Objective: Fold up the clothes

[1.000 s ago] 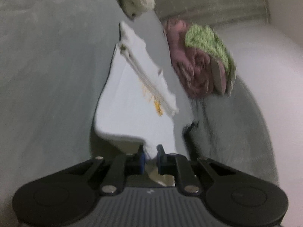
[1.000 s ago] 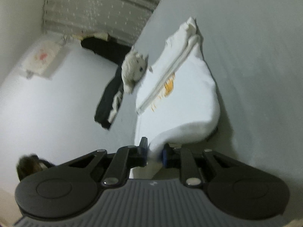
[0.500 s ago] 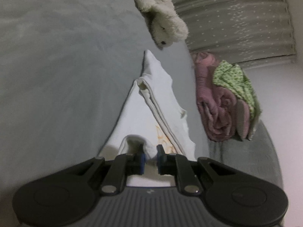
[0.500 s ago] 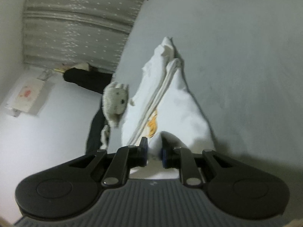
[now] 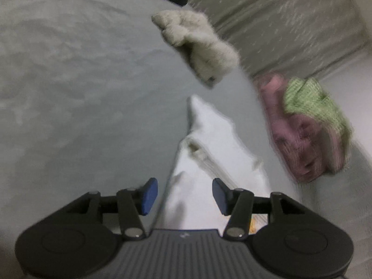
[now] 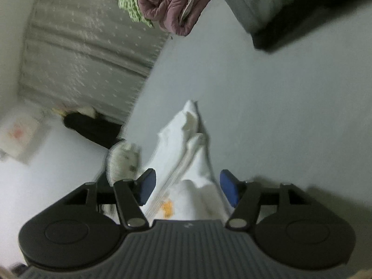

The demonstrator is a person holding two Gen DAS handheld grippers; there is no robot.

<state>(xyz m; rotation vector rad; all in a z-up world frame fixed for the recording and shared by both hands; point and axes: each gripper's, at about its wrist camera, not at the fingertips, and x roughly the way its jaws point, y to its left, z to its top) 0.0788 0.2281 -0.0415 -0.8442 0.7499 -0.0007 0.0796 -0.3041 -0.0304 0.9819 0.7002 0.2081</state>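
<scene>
A white garment (image 5: 204, 162) with an orange print lies folded in a long wedge on the grey bed sheet (image 5: 81, 93). In the left wrist view my left gripper (image 5: 184, 196) has its jaws opening; the cloth lies between the blue pads (image 5: 148, 195) but they do not press it. The right wrist view shows the same white garment (image 6: 183, 153) running away from my right gripper (image 6: 188, 187). Its jaws are opening too, wide apart, with the folded edge and orange print between them, untouched by the pads (image 6: 229, 187).
A cream plush toy (image 5: 200, 46) lies just beyond the garment's far tip. A rolled pink and green blanket (image 5: 307, 130) sits to the right of it. A dark garment (image 6: 93, 127) lies near the curtain (image 6: 88, 53). A dark pillow (image 6: 302, 18) is at the upper right.
Both grippers were shut on the white garment's near edge and swung it down onto the bed. Now both have spread their jaws and let the cloth go.
</scene>
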